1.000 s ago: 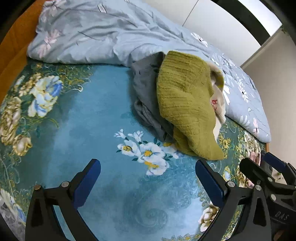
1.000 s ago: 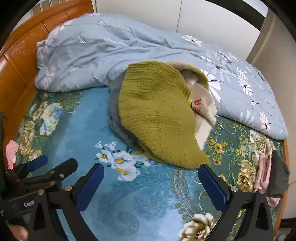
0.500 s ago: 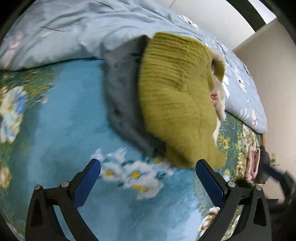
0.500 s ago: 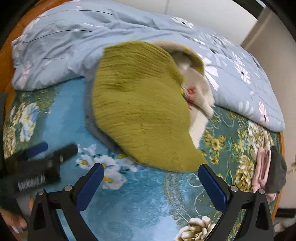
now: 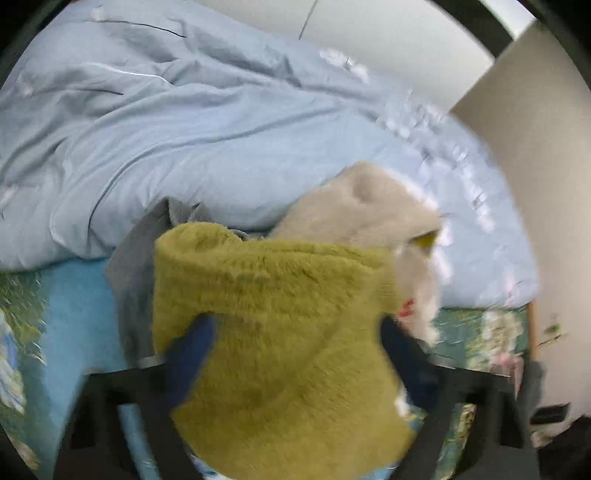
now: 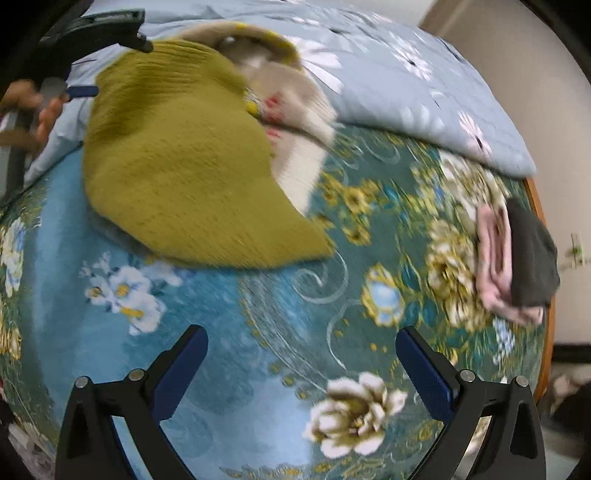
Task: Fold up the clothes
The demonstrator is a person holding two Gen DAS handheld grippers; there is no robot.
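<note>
Right wrist view: floral bedspread under wide-open right gripper.
Beyond it, the olive sweater tops a clothes heap; left gripper, blurred, straddles that sweater, its grip unclear. Farther back lie folded pink and grey clothes, a pale-blue duvet, then white wall.

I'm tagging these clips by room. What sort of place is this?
Most likely a bedroom: clothes are piled on a bed with a floral sheet, a rumpled pale blue duvet lies behind them, and a wooden bed frame edge shows at the right.
</note>
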